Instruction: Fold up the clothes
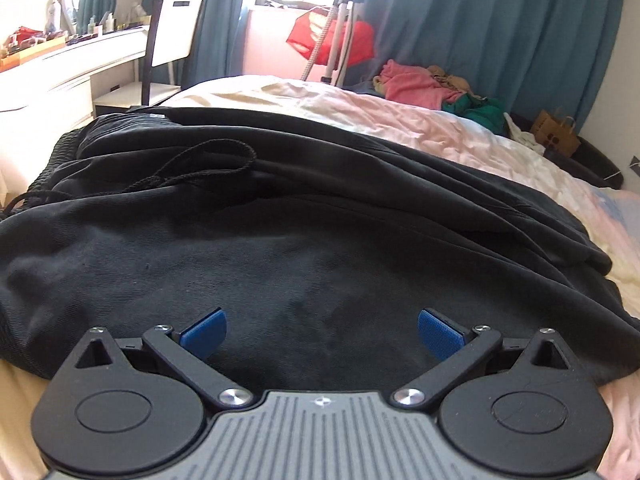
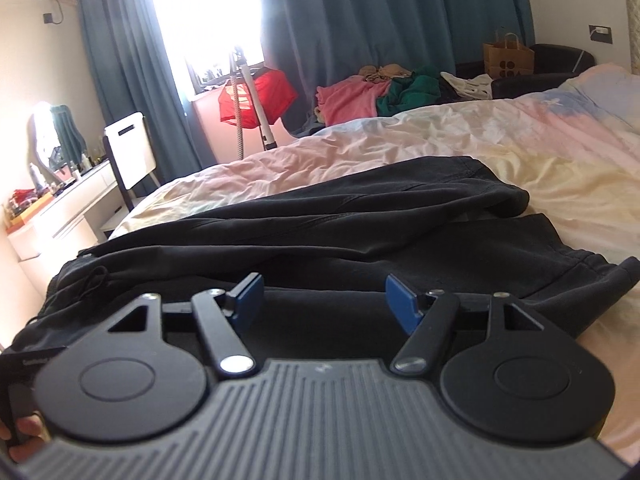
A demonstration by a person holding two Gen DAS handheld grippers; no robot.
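Black drawstring shorts (image 1: 304,216) lie spread on the bed, waistband and cord (image 1: 208,164) at the left, leg hems to the right (image 2: 560,256). My left gripper (image 1: 322,332) is open and empty, low over the near part of the shorts by the waist end. My right gripper (image 2: 324,300) is open and empty, just above the near edge of the shorts (image 2: 340,224) toward the leg end. Both show blue pads (image 1: 440,336) spread wide apart.
The bed has a crumpled pastel sheet (image 2: 460,140). A pile of pink and green clothes (image 2: 376,96) lies at its far side. A white chair (image 1: 176,28) and desk (image 1: 68,60) stand at the left, a paper bag (image 2: 508,58) at the far right, curtains behind.
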